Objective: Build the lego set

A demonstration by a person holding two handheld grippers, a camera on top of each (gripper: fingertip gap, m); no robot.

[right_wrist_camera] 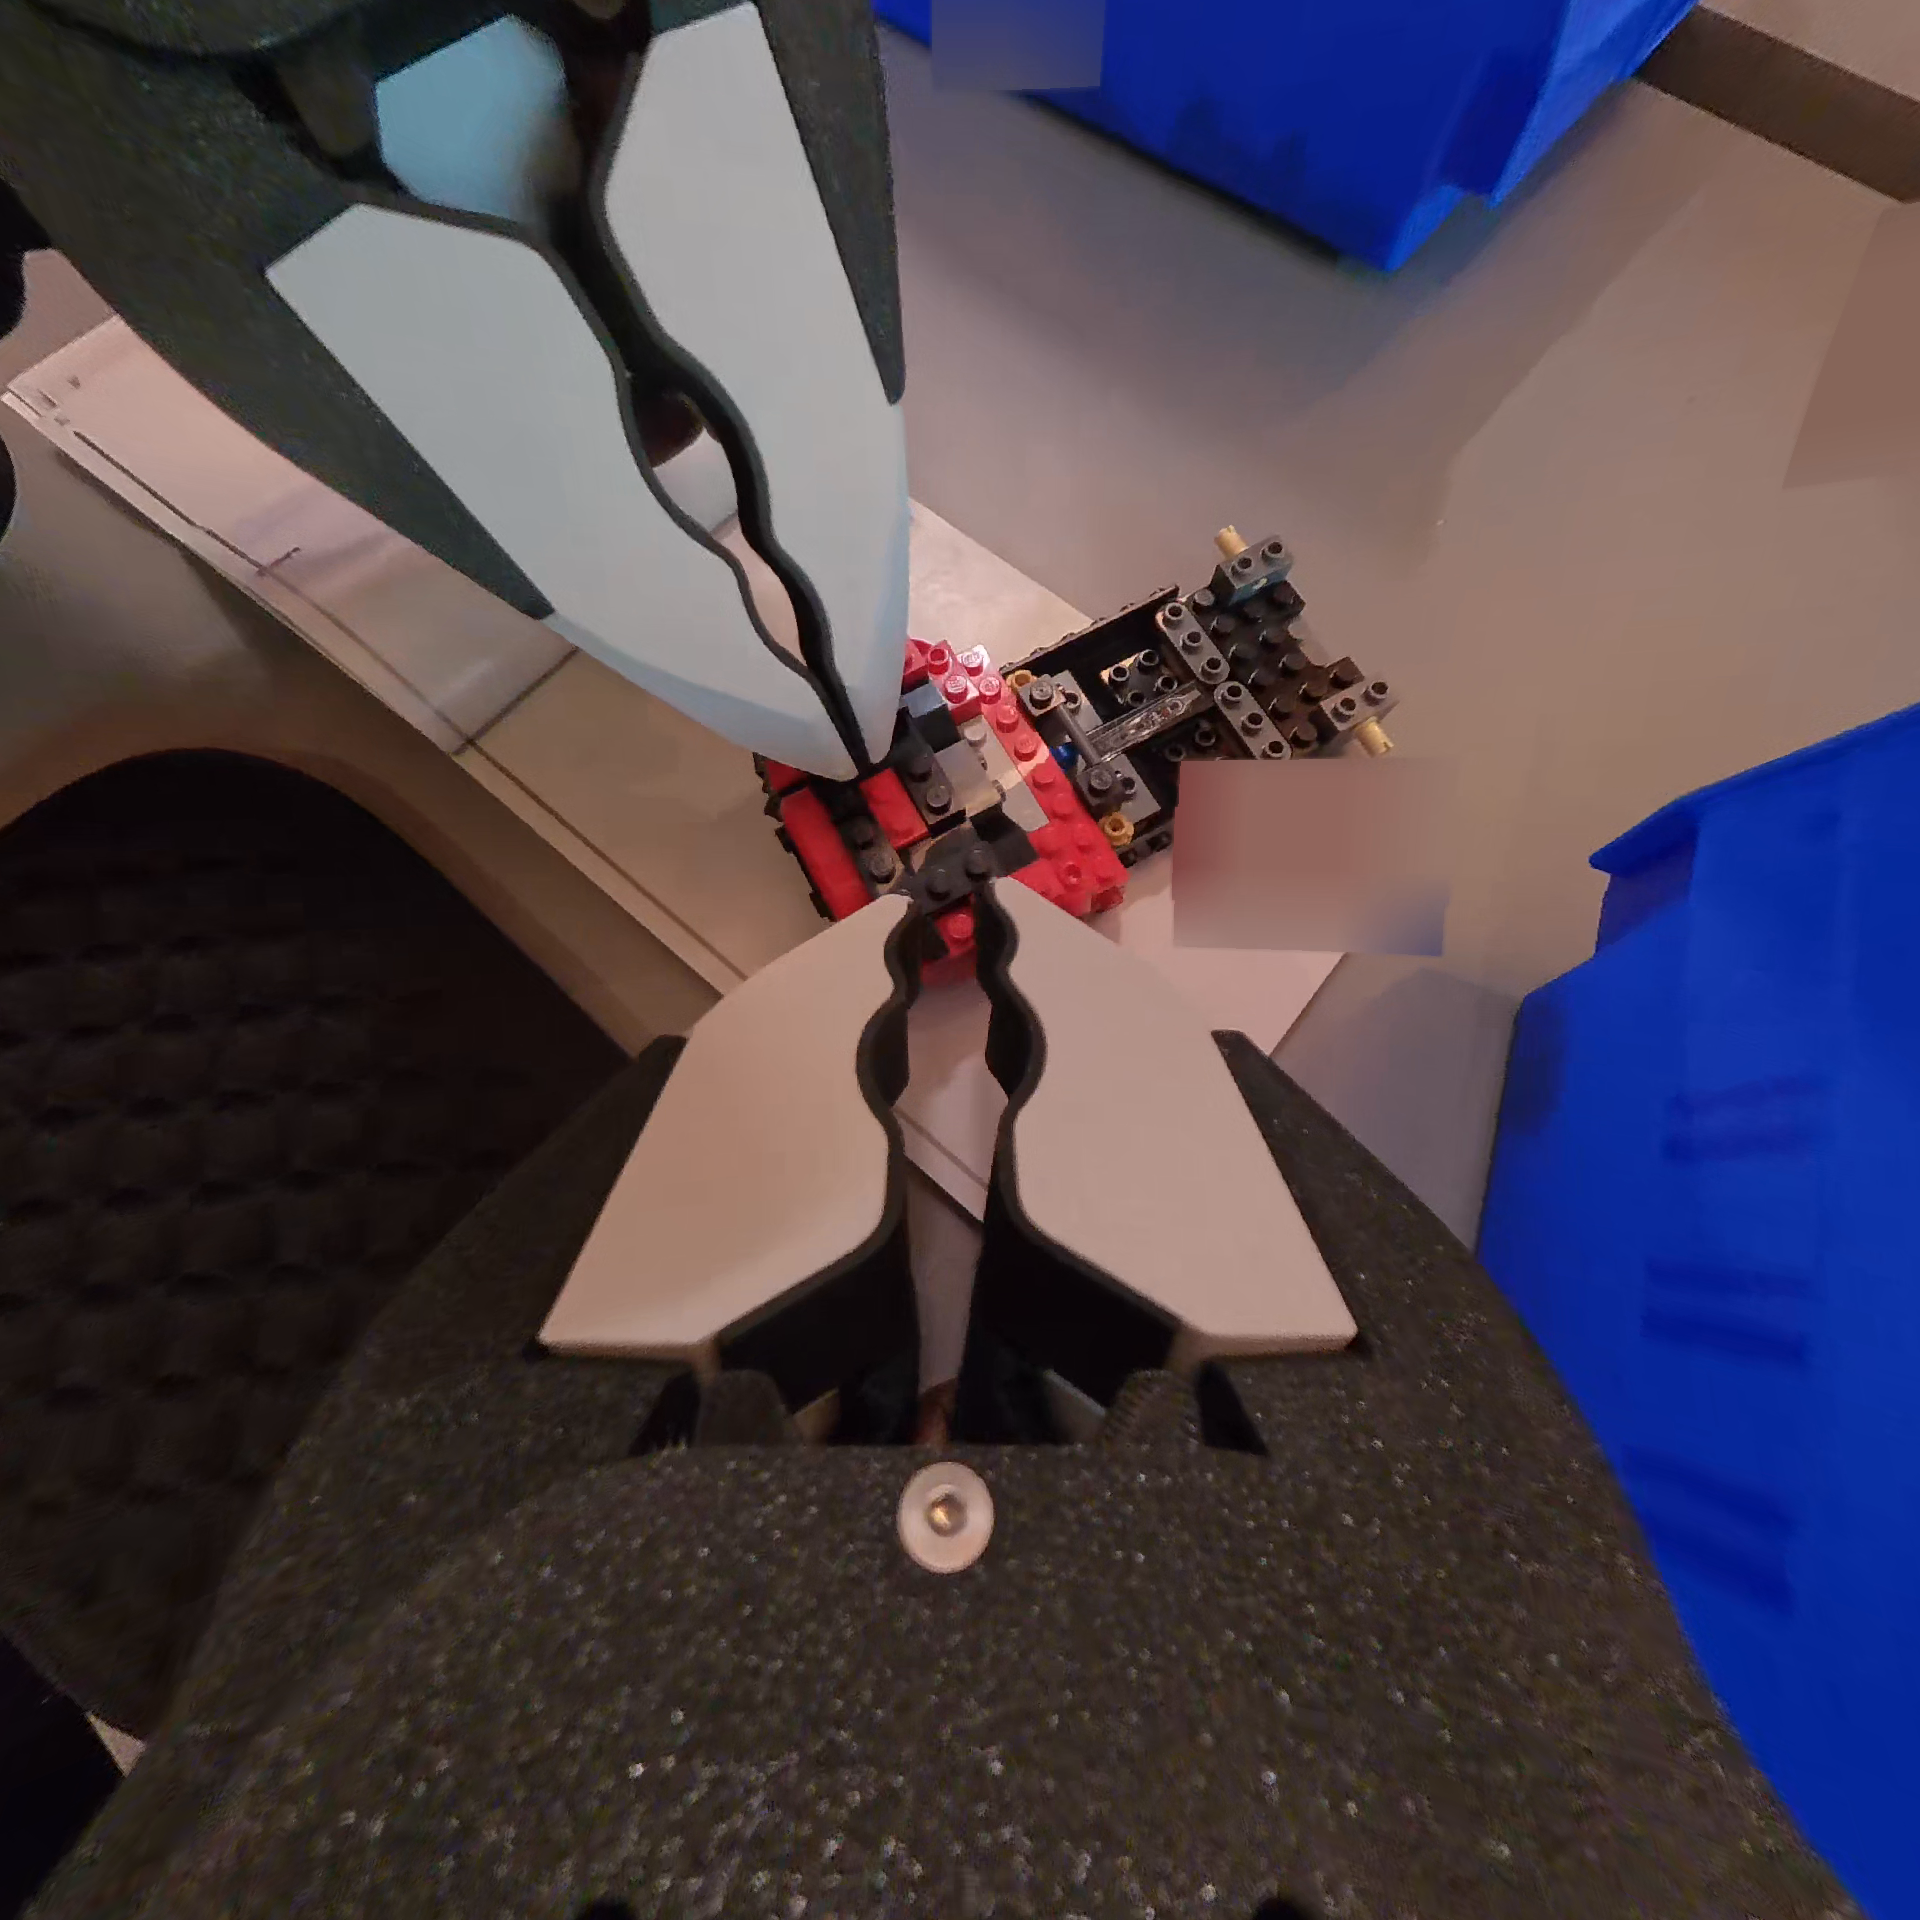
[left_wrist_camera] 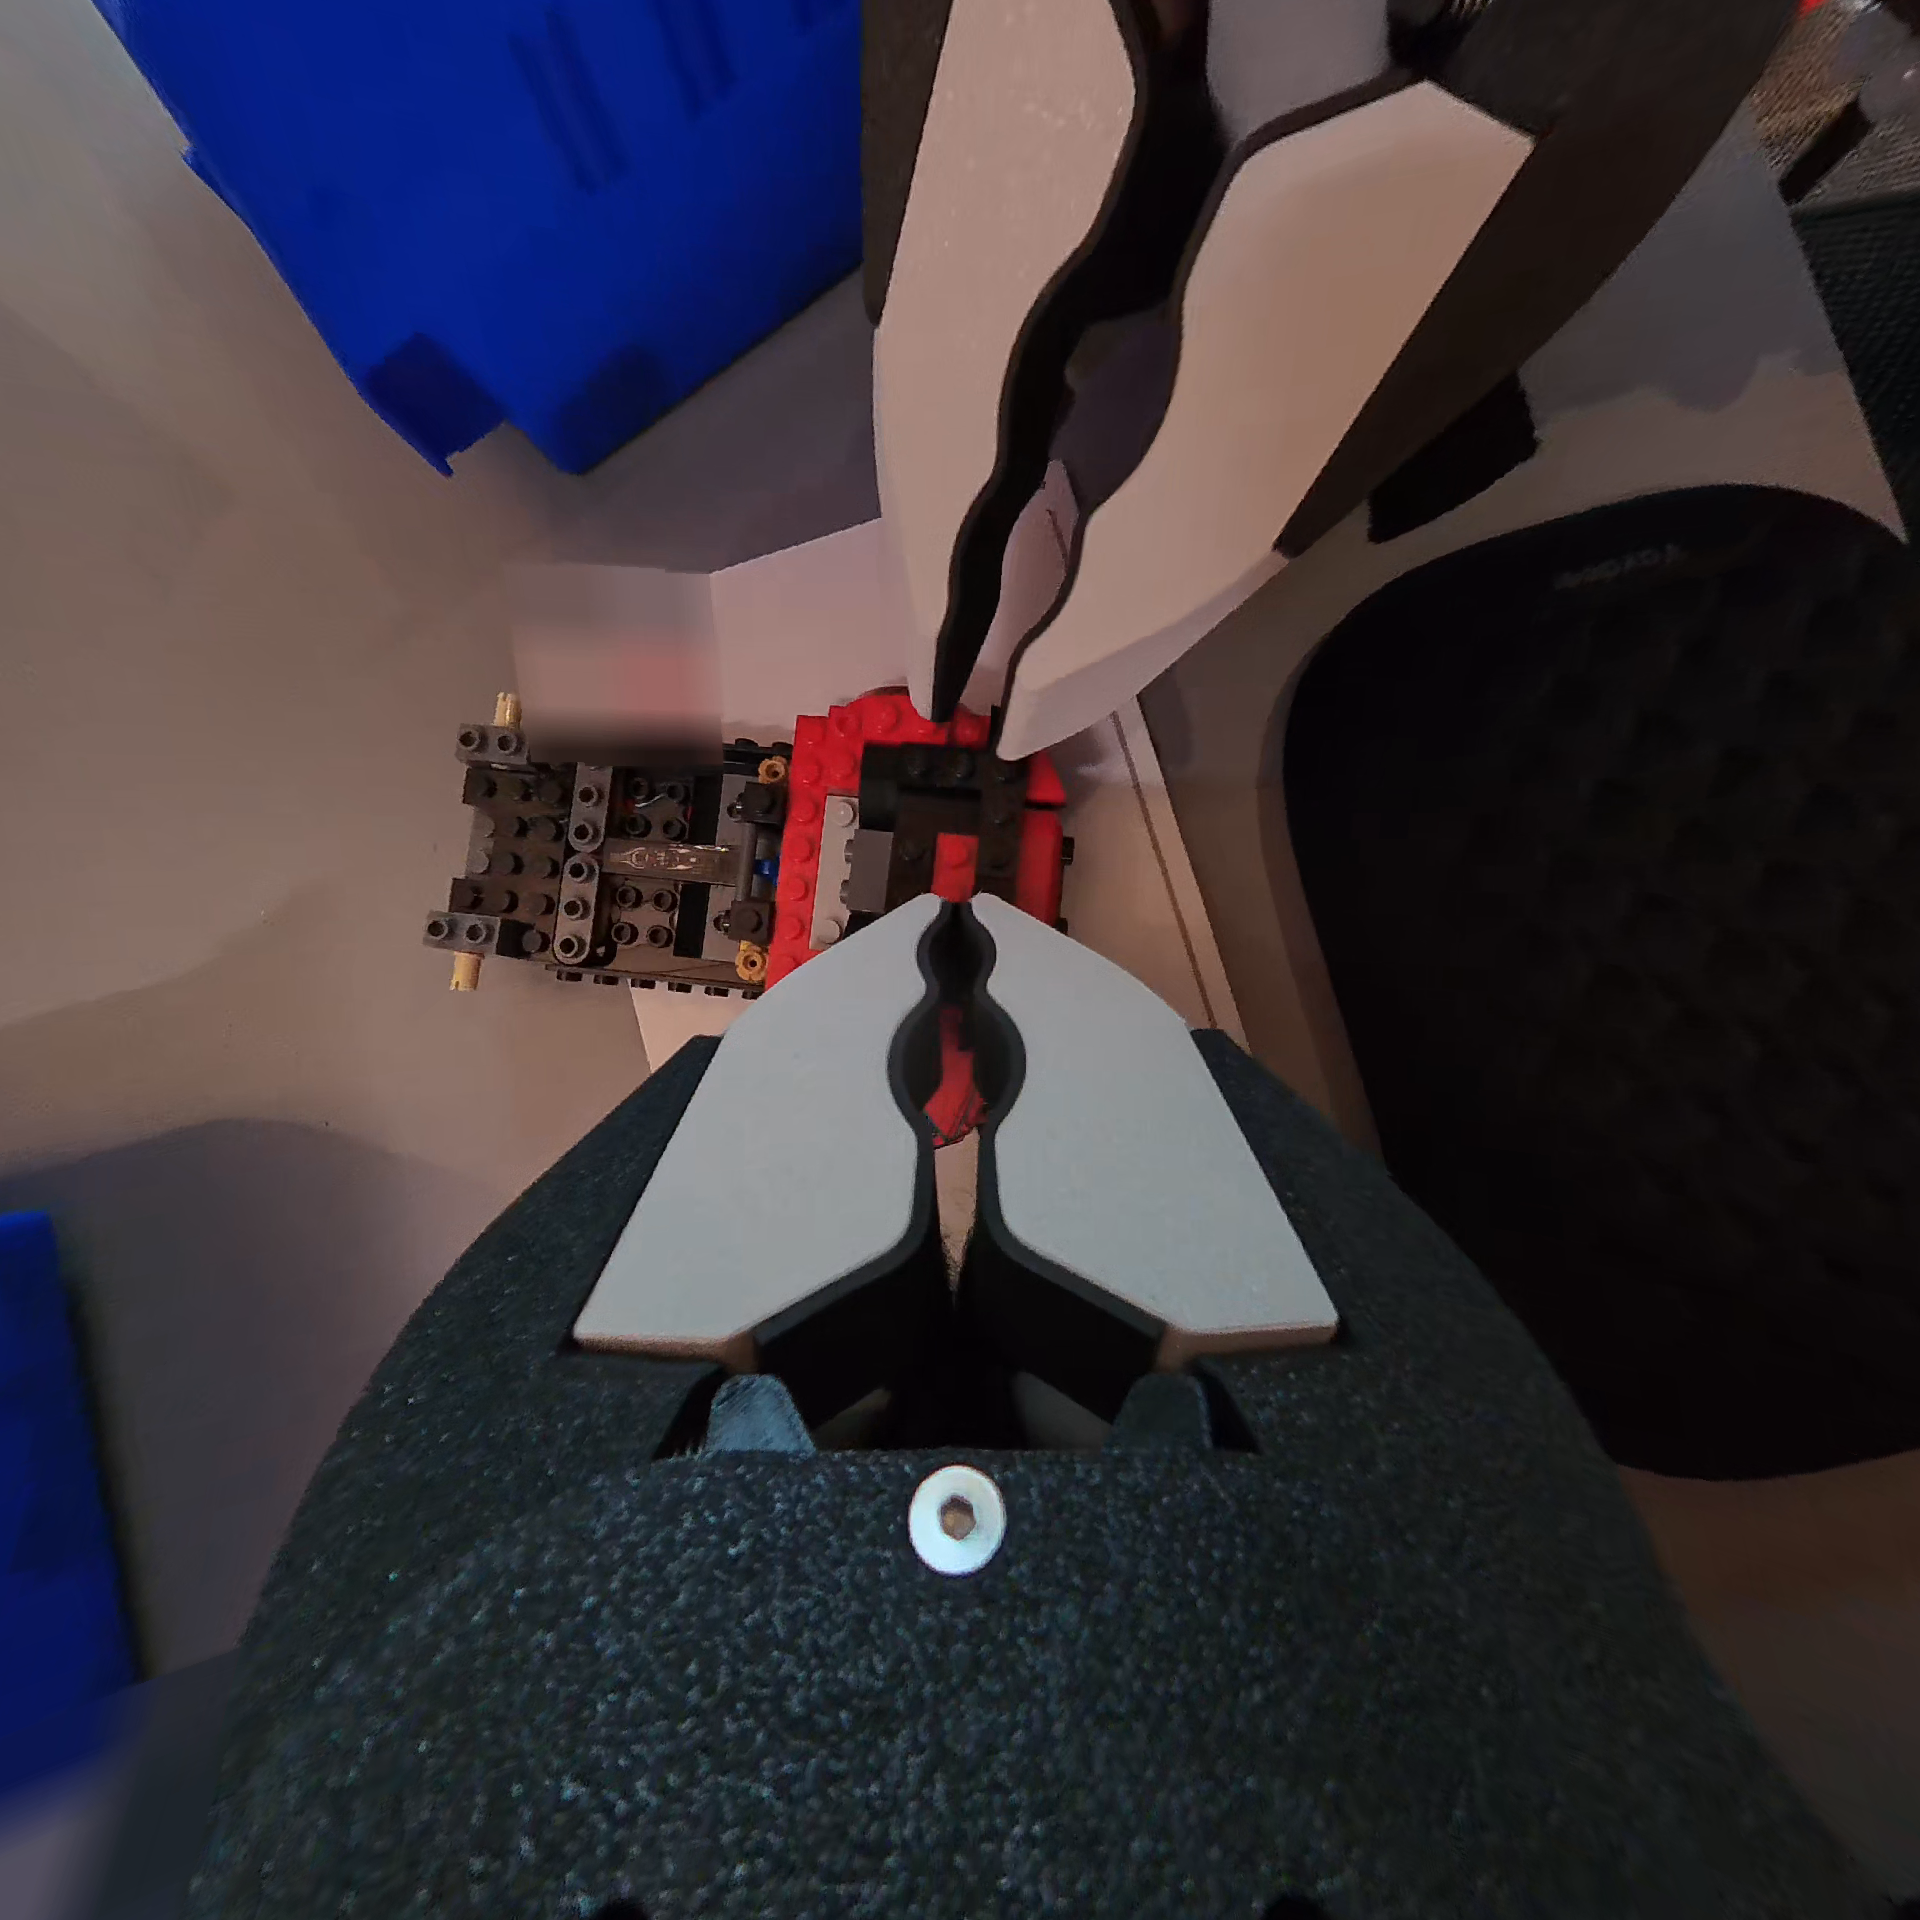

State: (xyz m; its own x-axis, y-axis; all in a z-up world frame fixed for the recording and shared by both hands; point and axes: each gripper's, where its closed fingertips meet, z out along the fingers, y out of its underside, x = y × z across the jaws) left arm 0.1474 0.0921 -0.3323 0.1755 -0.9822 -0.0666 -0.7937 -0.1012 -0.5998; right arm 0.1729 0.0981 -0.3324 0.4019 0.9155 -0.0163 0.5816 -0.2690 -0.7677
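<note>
A partly built lego car [left_wrist_camera: 727, 862] lies on a white paper sheet, with a black and grey chassis and a red end [left_wrist_camera: 821, 821]. It also shows in the right wrist view [right_wrist_camera: 1049, 821]. My left gripper [left_wrist_camera: 957, 907] is shut, and its tips rest against a red brick on the car's red end. It enters the right wrist view from the upper left [right_wrist_camera: 858, 771]. My right gripper [right_wrist_camera: 951, 902] is shut on a small black piece [right_wrist_camera: 951, 871] on top of the red end. It comes down from the top of the left wrist view [left_wrist_camera: 971, 727].
A blue bin [left_wrist_camera: 499, 208] stands behind the car, and another [right_wrist_camera: 1714, 1195] is close to its right side. A black textured pad [left_wrist_camera: 1621, 987] lies beside the paper sheet [left_wrist_camera: 800, 623]. The table top is grey. Only a small space, under 4 cm, lies between the two pairs of fingers.
</note>
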